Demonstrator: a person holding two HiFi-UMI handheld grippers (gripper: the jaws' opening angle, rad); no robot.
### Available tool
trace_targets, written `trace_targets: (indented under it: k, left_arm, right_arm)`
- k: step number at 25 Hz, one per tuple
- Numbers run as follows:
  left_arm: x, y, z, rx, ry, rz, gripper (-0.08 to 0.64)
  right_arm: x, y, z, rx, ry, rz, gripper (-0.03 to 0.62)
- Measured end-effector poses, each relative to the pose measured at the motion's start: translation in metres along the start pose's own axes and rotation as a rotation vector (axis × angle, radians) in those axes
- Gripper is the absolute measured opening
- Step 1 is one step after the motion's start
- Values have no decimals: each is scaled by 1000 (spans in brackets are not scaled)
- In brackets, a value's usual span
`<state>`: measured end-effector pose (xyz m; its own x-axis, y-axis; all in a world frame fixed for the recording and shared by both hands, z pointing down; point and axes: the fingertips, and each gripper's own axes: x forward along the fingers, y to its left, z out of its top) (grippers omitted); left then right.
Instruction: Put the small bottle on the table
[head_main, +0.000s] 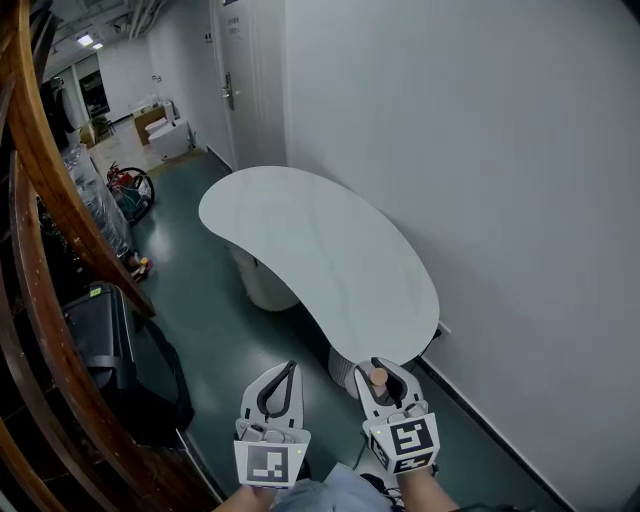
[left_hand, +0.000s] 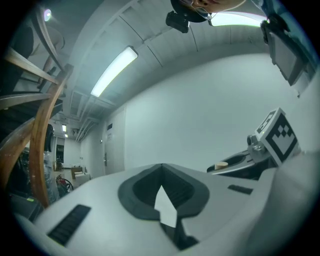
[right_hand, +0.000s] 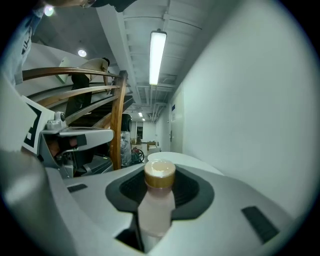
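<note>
The small bottle (right_hand: 155, 207) is pale pink with a tan cap. It stands upright between the jaws of my right gripper (right_hand: 161, 169), which is shut on it. In the head view the right gripper (head_main: 381, 371) hangs just short of the near end of the white curved table (head_main: 320, 250), and only the bottle's cap (head_main: 378, 377) shows. My left gripper (head_main: 290, 367) is beside it to the left, over the floor; its tips meet with nothing between them. In the left gripper view the left gripper's (left_hand: 161, 168) jaws are closed and the bottle cap (left_hand: 220, 164) shows at right.
A white wall (head_main: 500, 180) runs along the table's right side. A curved wooden stair rail (head_main: 40, 200) rises at left, with a black case (head_main: 100, 335) and bag on the dark floor below. A white pedestal (head_main: 265, 285) stands under the table. A door (head_main: 245, 80) is at the back.
</note>
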<state>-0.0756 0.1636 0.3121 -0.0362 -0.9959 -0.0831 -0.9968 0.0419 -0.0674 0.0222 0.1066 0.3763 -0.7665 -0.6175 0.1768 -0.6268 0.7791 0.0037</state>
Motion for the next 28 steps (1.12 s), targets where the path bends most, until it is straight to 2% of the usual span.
trace_targets:
  k: [8, 13, 22, 28]
  left_arm:
    - [21, 24, -1, -2, -6, -56, 3]
    - [39, 31, -16, -27, 32, -71, 3]
    - [108, 45, -31, -6, 83, -66, 3]
    - [160, 43, -17, 20, 49, -43, 3]
  right_arm:
    - [23, 1, 12, -3, 3, -55, 112]
    - [43, -7, 6, 12, 24, -67, 112]
    - [100, -42, 6, 27, 39, -37, 112]
    - [140, -68, 27, 9, 5, 24, 112]
